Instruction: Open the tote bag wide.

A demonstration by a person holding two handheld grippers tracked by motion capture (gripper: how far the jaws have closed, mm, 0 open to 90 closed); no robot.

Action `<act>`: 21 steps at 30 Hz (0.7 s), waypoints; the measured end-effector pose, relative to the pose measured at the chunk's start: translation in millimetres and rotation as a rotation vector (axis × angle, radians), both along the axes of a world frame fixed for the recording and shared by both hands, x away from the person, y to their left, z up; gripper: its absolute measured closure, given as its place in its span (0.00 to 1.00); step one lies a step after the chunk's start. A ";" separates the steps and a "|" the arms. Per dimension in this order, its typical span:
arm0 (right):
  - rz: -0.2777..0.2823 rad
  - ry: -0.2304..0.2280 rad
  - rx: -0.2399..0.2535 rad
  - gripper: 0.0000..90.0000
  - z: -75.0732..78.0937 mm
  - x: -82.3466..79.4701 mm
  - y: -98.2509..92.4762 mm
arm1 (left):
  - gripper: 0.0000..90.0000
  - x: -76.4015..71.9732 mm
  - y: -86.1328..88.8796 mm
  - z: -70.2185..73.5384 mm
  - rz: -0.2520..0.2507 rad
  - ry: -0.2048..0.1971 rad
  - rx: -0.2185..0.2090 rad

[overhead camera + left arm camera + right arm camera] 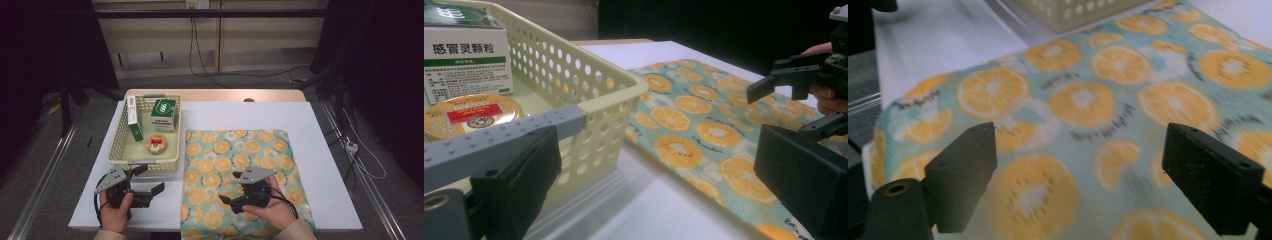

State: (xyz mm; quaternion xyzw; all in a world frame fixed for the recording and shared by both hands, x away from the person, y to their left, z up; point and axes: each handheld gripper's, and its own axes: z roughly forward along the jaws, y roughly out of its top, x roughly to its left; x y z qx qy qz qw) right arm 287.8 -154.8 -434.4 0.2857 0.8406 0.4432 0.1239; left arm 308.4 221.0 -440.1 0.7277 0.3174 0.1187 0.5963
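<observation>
A cloth printed with orange slices (pixel 240 155) lies flat on the right half of the white table top (pixel 320 135). My right gripper (pixel 230 187) hovers over the cloth's near part, pointing left, jaws wide apart; in the right gripper view the right gripper (pixel 1078 175) has only cloth (pixel 1108 100) beneath it. My left gripper (pixel 151 178) stands open at the near left, just in front of the cream basket (pixel 120 140). In the left gripper view the left gripper (pixel 659 185) faces the basket's corner (pixel 624 90), its left jaw under the grey handle (pixel 499 135).
The basket holds a green-and-white medicine box (pixel 164 114), a slim box (pixel 133 117) and a round tin (pixel 156 144). The right gripper (pixel 796 102) also appears far right in the left gripper view. Bare white table lies behind and right of the cloth.
</observation>
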 end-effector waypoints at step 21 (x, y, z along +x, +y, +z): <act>0.231 0.103 -0.096 0.30 -21.2 16.8 92.8 | 0.05 -0.6 3.6 1.2 0.008 0.005 -0.023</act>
